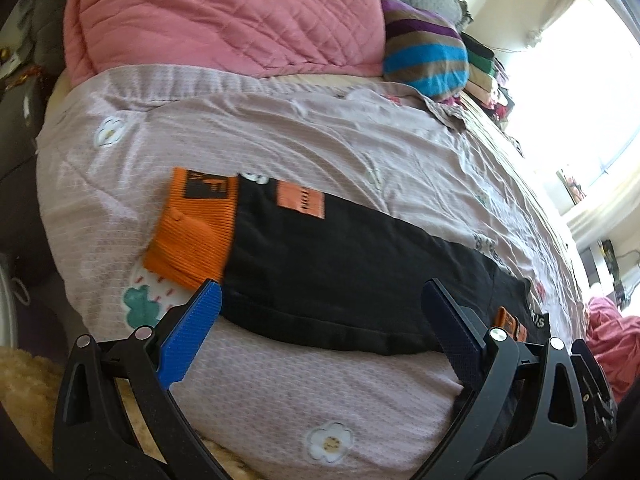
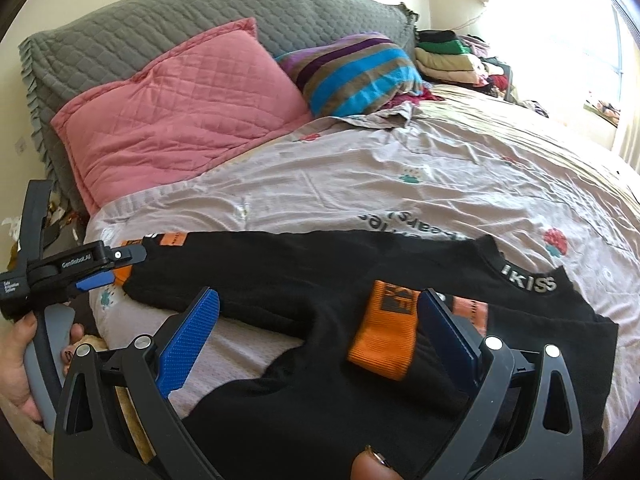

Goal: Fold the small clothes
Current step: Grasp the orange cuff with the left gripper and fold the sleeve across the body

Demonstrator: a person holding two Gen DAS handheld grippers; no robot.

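A bed [image 2: 360,184] carries the black top [image 2: 320,280], spread flat; one orange-cuffed sleeve [image 2: 380,336] is folded inward, the other lies outstretched; left tool [image 1: 320,312] and right tool [image 2: 320,320] gape, holding nothing.

Pink pillow [image 2: 176,108] beside striped pillow [image 2: 356,72], against grey headboard [image 2: 160,20].

A bed [image 2: 360,184] with grey quilted headboard [image 2: 160,28], pink pillow [image 2: 180,112]; bright window [image 2: 600,40] beside cream walls.
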